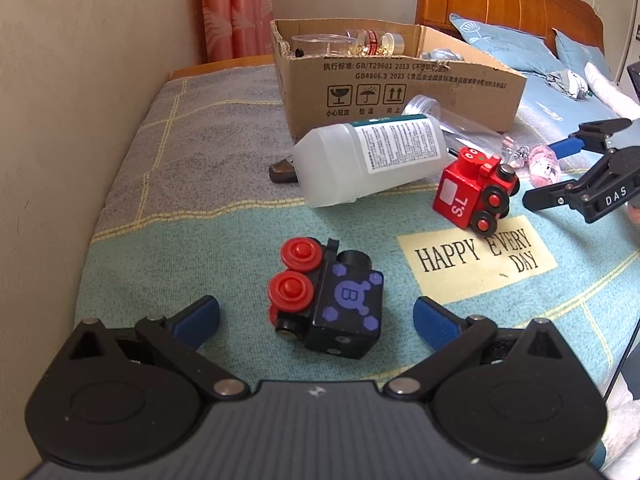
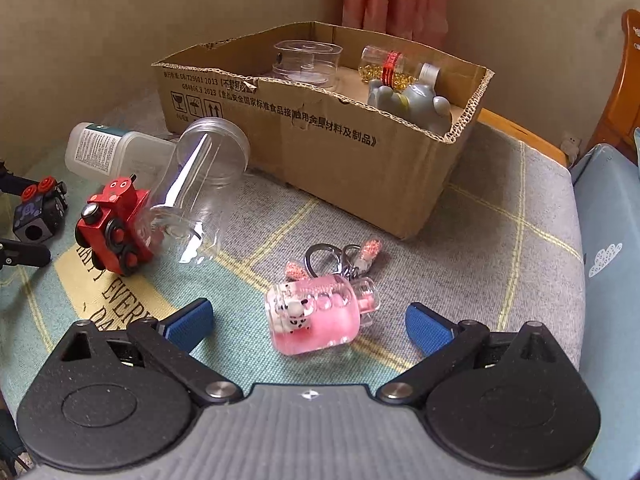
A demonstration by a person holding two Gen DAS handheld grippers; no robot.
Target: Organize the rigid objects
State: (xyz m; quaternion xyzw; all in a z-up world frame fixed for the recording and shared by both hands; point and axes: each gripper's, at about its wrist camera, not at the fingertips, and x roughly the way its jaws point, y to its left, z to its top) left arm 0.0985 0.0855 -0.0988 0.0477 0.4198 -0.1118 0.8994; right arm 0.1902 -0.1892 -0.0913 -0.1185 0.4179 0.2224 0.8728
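The left gripper [image 1: 316, 316] is spread wide and holds nothing; the black toy train [image 1: 328, 300] lies on its side on the blanket [image 1: 192, 208], between the 2 blue pads and touching neither. The right gripper [image 2: 310, 320] is likewise spread and empty, with the pink bottle keychain [image 2: 316, 316] lying between its pads, apart from both.

Count on the blanket: 2 toy trains, the black one and a red toy train [image 1: 474, 190]; 1 white bottle [image 1: 368, 156] on its side; 1 clear jar [image 2: 200, 184] on its side; 1 keychain.

The cardboard box [image 2: 320, 136] holds 1 clear round container [image 2: 306, 62], 1 small bottle of yellow contents [image 2: 394, 66] and 1 grey figure [image 2: 416, 106]. A dark object [image 1: 282, 171] is partly hidden behind the white bottle and cannot be identified.
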